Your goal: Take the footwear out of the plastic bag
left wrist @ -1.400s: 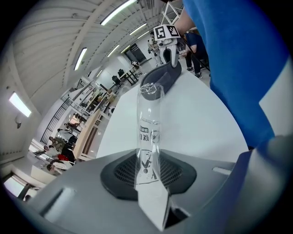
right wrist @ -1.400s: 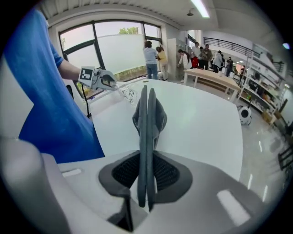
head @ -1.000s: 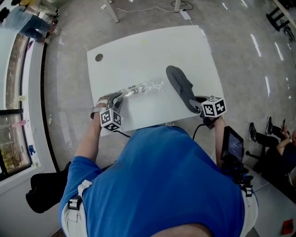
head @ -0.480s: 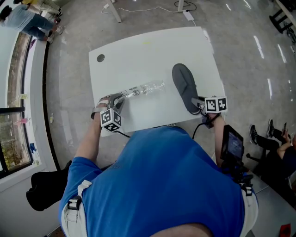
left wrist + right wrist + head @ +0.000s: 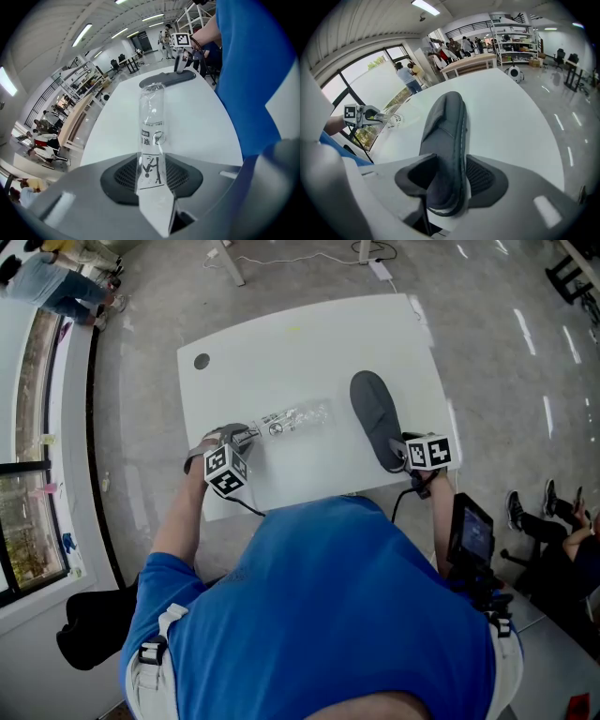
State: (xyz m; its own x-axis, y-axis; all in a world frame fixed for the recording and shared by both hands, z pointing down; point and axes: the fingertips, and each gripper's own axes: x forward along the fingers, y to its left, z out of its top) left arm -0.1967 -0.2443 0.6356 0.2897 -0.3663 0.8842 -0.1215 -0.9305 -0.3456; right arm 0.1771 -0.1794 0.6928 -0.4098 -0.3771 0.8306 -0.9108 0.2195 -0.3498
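We're in a big open lab hall: polished grey floor [image 5: 141,381], strip lights [image 5: 85,32] overhead, metal shelving [image 5: 515,35], long benches [image 5: 471,63], tall windows [image 5: 370,75], people [image 5: 407,75] standing about, white worktop [image 5: 281,352] in the middle.

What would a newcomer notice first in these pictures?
First, the dark grey shoe lying bare on the right side of the white table, its heel between the opening jaws of the right hand-held gripper. Next, the clear plastic bag, empty and stretched flat mid-table, with one end between the jaws of the left hand-held gripper, which are also starting to open.
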